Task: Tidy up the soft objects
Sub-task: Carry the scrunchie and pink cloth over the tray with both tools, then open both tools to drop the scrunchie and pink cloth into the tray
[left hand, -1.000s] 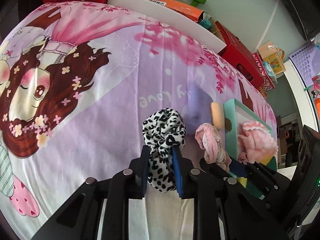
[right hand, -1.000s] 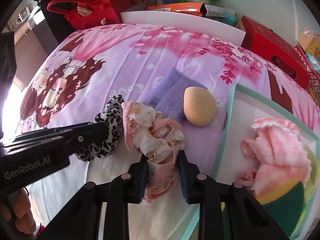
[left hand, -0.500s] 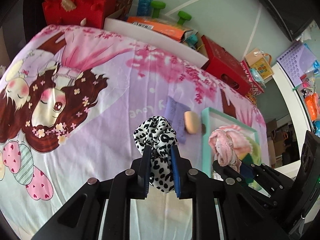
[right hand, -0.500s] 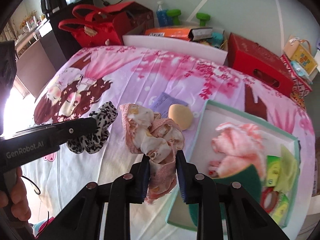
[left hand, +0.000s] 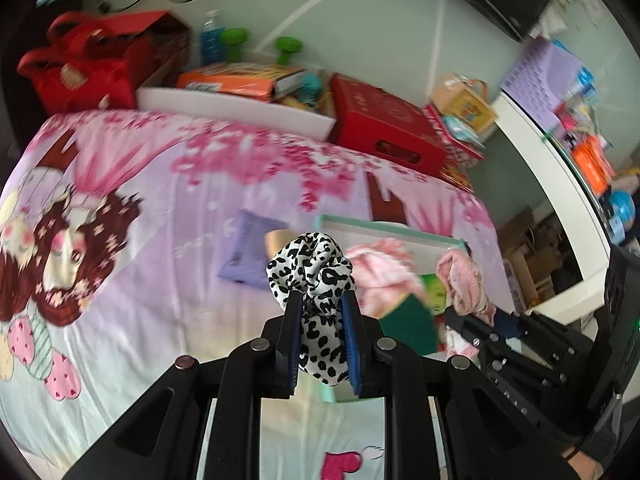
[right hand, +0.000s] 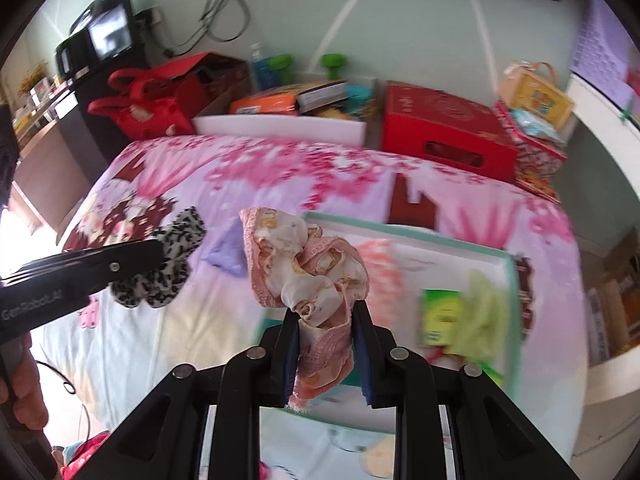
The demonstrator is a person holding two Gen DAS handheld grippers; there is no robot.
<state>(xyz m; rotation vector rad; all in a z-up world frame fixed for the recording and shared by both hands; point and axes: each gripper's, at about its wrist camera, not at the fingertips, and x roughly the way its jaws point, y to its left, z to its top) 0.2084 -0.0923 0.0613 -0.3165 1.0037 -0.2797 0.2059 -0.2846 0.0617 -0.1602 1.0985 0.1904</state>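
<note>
Bed sheet (right hand: 168,344) printed with cartoon girl and pink blossoms. On it: teal-rimmed tray (right hand: 400,236) holding pink fluffy cloth (left hand: 380,272), green packet (right hand: 440,316), pale green cloth (right hand: 484,312), dark green sponge (left hand: 412,324). Purple packet (left hand: 248,252) lies on sheet just left of tray. Behind the bed: red handbag (right hand: 140,108), white foam board (right hand: 280,128), red box (right hand: 444,132).

Left tool (left hand: 320,332) clamped on leopard-print scrunchie (left hand: 312,272), held in the air near tray's left edge. Right tool (right hand: 326,344) clamped on pink floral scrunchie (right hand: 304,268), raised over tray's near-left part. Frames motion-blurred.
</note>
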